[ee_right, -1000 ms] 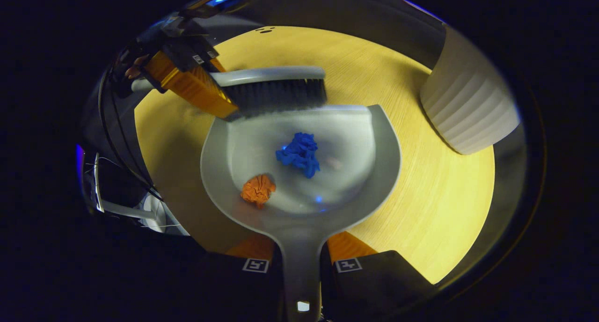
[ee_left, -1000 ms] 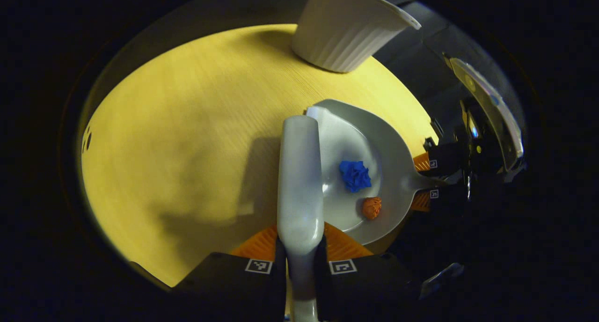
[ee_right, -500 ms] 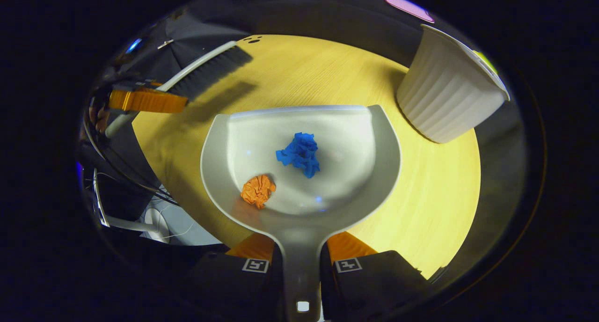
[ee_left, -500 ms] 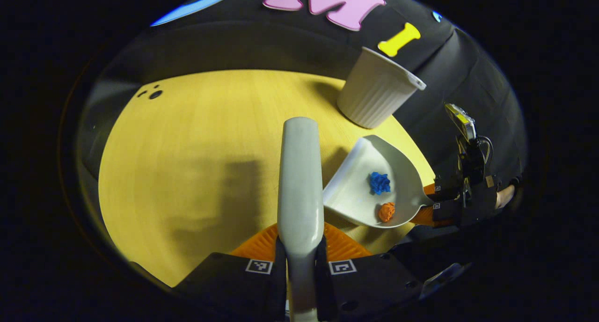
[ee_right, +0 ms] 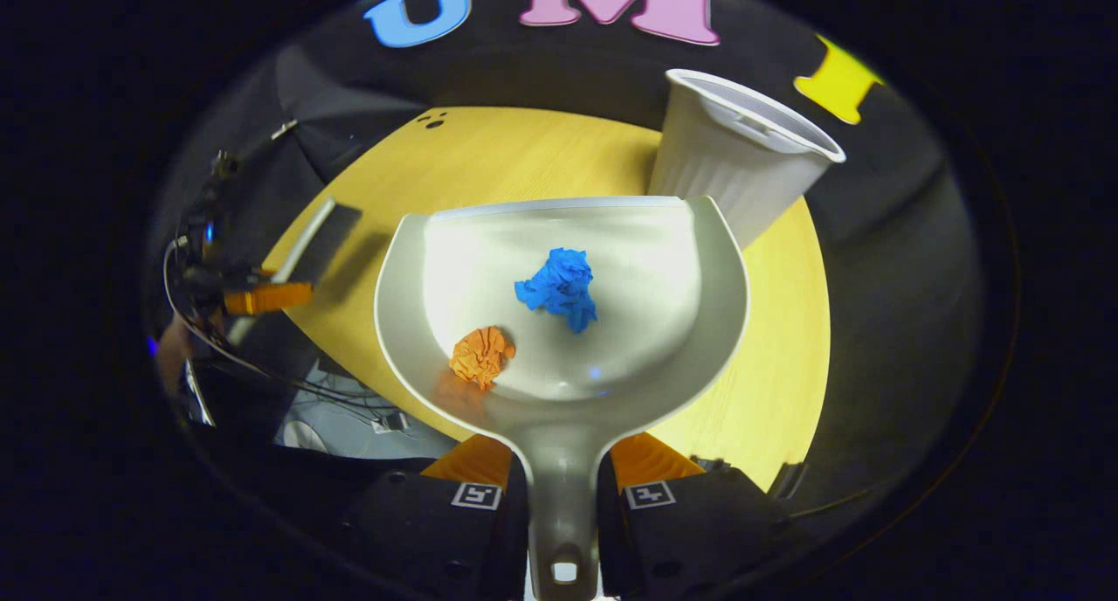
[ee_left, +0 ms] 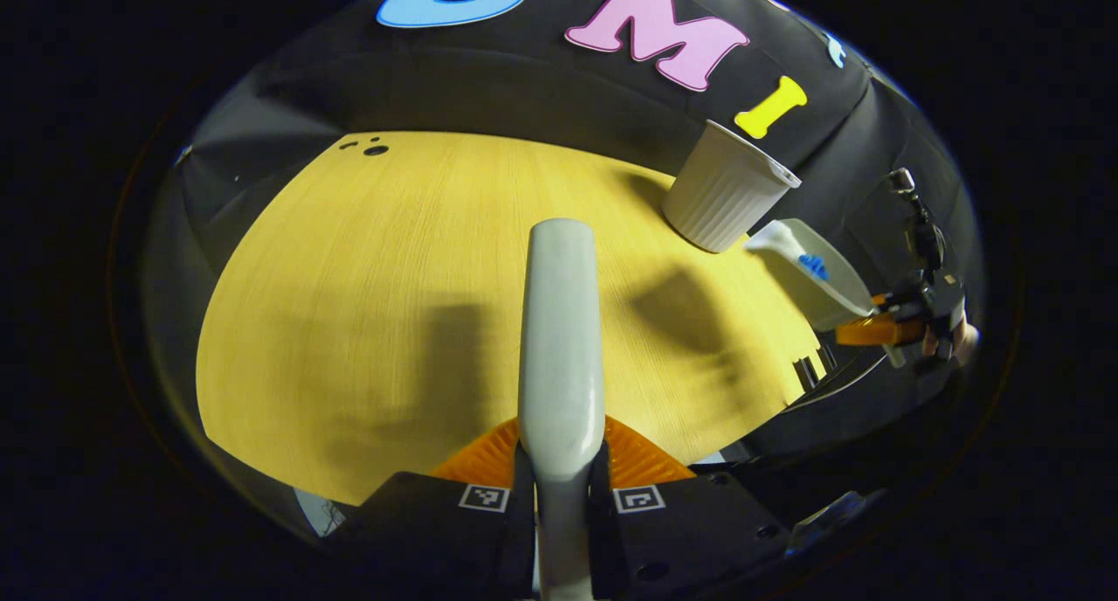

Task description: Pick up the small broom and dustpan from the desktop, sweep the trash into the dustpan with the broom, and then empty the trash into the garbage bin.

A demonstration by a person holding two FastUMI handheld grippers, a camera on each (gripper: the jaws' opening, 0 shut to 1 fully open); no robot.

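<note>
Your right gripper (ee_right: 563, 487) is clamped on the dustpan (ee_right: 699, 339) handle, pan level above the desk (ee_right: 524, 160) so blue wad (ee_right: 557, 288) and orange wad (ee_right: 480, 355) stay in beside the bin (ee_right: 734, 169); left gripper (ee_left: 559, 487) clamps the broom (ee_left: 559, 321) clear.

Dustpan (ee_right: 611, 260) lifted off table, nearer bin (ee_right: 742, 160), broom (ee_left: 559, 321) drawn away
</note>
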